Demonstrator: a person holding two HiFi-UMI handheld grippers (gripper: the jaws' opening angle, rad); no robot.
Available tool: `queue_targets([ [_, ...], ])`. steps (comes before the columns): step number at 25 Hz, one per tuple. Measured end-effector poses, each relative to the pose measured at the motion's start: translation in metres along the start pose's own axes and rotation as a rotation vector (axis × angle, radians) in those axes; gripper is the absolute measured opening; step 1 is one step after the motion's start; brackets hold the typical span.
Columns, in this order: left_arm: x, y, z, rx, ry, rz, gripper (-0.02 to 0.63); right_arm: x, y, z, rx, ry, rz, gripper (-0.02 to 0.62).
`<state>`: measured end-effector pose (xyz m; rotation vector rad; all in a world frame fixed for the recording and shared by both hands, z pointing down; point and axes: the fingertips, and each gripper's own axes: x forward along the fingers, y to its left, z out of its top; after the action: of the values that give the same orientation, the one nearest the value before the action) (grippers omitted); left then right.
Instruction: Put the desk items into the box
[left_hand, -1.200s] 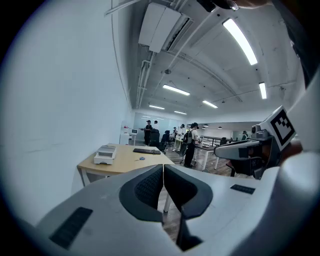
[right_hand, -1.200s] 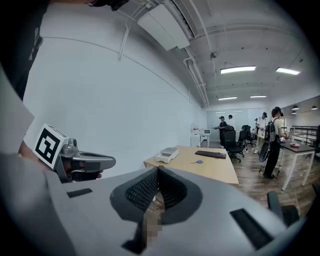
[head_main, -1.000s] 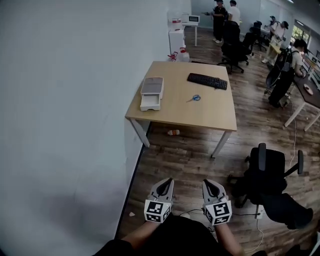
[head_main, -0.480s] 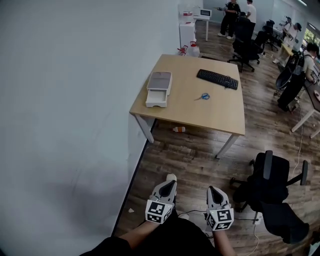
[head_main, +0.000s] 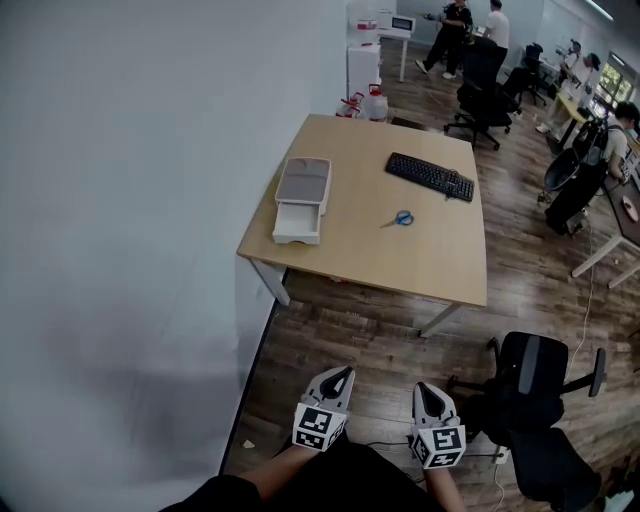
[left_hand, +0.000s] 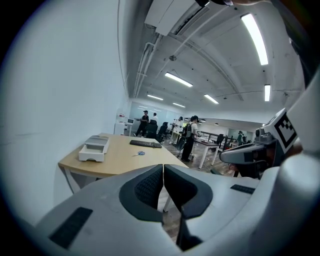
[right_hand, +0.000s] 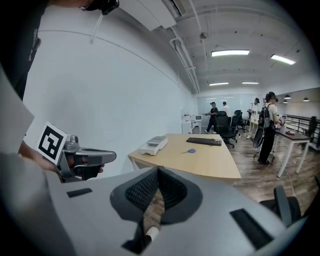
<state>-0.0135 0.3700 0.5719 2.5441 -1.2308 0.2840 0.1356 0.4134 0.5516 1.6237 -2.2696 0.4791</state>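
A light wooden desk (head_main: 430, 262) stands against the wall ahead. On it are a white drawer box (head_main: 302, 200) with its drawer pulled out, a black keyboard (head_main: 430, 176) and blue-handled scissors (head_main: 403, 218). The left gripper view also shows the box (left_hand: 95, 148), the keyboard (left_hand: 146, 144) and the scissors (left_hand: 140, 153). Both grippers hang low in front of my body, well short of the desk. My left gripper (head_main: 340, 373) is shut and empty, its pads meeting (left_hand: 162, 167). My right gripper (head_main: 424, 388) is shut and empty too (right_hand: 158, 170).
A black office chair (head_main: 530, 375) stands on the wooden floor to my right, near the desk's front corner. The white wall (head_main: 130, 200) runs along the left. Bottles (head_main: 365, 103) and a white cabinet (head_main: 362, 65) sit beyond the desk. Several people and more chairs fill the far room.
The desk has come nearer and looks larger in the head view. Both grippers have shifted forward and slightly lower, and both stay shut. The chair now lies closer on the right.
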Motion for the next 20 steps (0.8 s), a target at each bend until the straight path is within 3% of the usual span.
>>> queue_targets([
  [11,0.101,0.110,0.053,-0.012,0.030,-0.089,0.018,0.137,-0.025,0.079,-0.007,0.038,-0.057,0.060],
  [20,0.149,0.171,0.076,0.013,0.025,-0.133,0.018,0.196,-0.040,0.105,0.032,0.036,-0.130,0.060],
])
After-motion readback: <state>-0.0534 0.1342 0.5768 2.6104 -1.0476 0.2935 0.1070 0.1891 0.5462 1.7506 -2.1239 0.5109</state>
